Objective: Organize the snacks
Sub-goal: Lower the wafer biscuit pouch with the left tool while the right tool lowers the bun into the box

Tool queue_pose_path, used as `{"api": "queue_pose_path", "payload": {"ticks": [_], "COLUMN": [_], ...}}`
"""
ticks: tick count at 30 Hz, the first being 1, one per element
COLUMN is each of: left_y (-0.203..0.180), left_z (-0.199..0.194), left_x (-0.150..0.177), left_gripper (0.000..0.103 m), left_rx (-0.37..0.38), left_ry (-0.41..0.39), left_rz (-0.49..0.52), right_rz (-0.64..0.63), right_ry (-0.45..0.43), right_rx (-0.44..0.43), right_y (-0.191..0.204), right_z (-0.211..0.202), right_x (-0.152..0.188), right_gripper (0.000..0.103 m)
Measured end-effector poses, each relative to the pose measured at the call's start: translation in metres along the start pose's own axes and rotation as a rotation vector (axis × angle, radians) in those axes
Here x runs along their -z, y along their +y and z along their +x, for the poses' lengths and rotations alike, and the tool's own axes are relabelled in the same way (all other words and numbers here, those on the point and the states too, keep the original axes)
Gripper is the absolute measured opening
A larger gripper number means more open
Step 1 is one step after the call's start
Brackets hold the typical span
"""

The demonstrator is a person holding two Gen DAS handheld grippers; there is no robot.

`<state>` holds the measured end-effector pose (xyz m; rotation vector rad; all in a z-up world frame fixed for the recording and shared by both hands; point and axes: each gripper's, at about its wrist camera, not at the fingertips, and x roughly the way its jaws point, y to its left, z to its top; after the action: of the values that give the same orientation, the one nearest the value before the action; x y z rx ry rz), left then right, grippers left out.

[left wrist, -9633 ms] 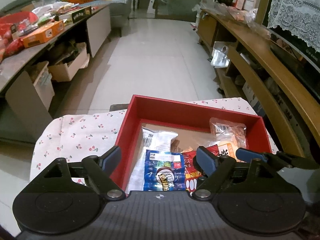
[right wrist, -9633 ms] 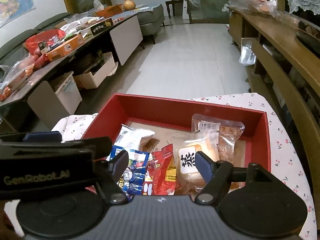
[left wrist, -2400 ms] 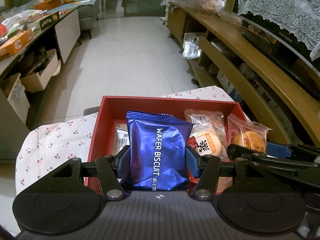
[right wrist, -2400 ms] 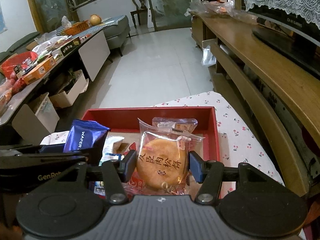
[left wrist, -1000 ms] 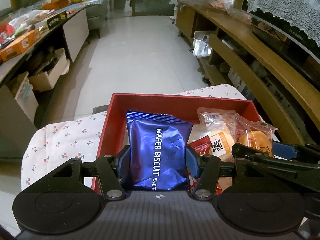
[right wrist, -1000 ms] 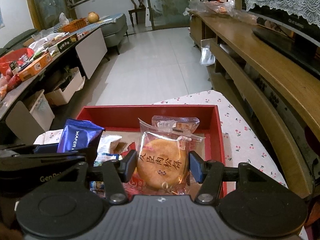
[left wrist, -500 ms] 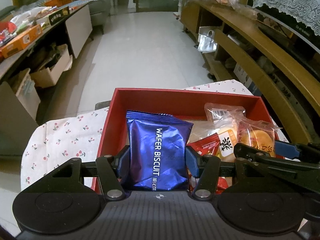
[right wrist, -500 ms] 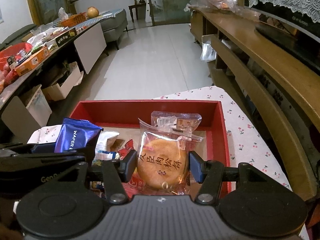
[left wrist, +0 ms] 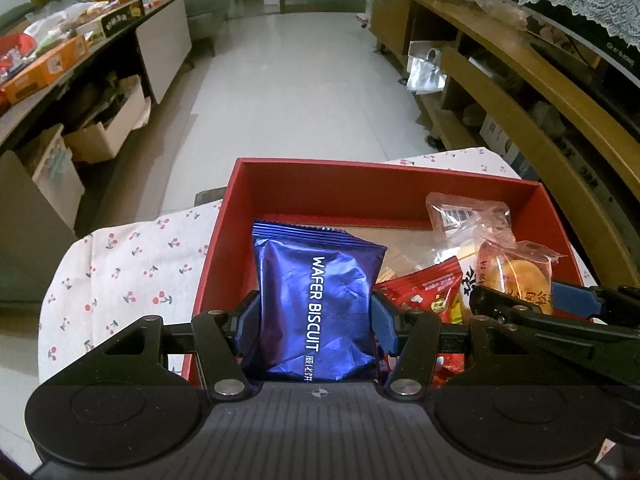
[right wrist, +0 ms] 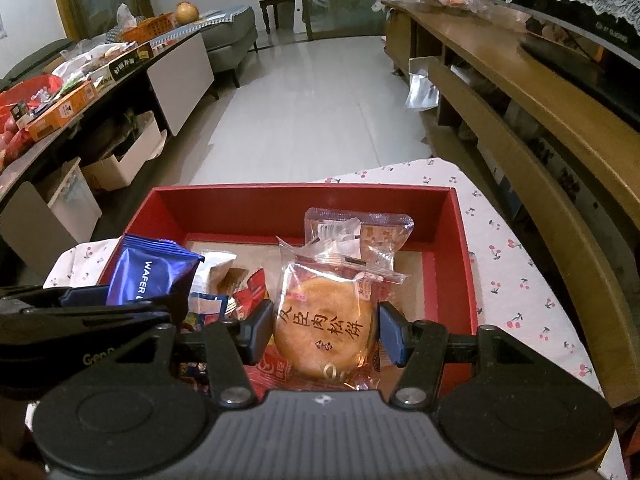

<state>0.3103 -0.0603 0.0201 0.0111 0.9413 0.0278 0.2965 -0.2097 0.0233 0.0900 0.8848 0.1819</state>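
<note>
Blue foil was the first thing you saw up close: the left gripper (left wrist: 316,322) was clamped on the wafer biscuit packet (left wrist: 316,304), held upright over the near left corner of the red box (left wrist: 360,178). The right gripper (right wrist: 323,334) was squeezing the clear-wrapped round pastry (right wrist: 324,330) the same way, near the box's front edge, right of middle. Compared with about ten seconds back, when both grippers hung empty over the pile, that was the real change; over the last second nothing much moved, both grips stayed put. So I'd guess the picking step was done and both snacks were waiting to be set down in tidy spots. Further in, a red packet (left wrist: 424,292) and another clear-wrapped snack (right wrist: 356,232) lay loose on the box floor, and the cherry-print cloth (right wrist: 516,256) spread under the box.
</note>
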Motion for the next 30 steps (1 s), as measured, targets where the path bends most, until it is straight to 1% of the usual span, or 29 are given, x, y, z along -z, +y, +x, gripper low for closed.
{"api": "queue_pose_path", "payload": {"ticks": [18,23,30], "left_y": [0.0033,0.0041,0.0077], "left_z": [0.0081,0.0050,0.0010], "left_x": [0.0011,0.0001,-0.0014], "left_gripper": [0.064,0.065,0.069], "left_rx": [0.000,0.003,0.005], "left_ry": [0.018,0.008,-0.006], "left_rz": [-0.020,-0.022,-0.030], "right_rz": [-0.010,-0.001,-0.002], "right_ry": [0.007,0.006,-0.013], "right_rx": [0.007,0.002,0.004], "right_y": [0.0014,-0.0003,0.0002], "right_z": [0.0086,0.0071,0.0019], "right_x": [0.0012,-0.0001,-0.0012], "right_gripper": [0.063,0.063,0.067]}}
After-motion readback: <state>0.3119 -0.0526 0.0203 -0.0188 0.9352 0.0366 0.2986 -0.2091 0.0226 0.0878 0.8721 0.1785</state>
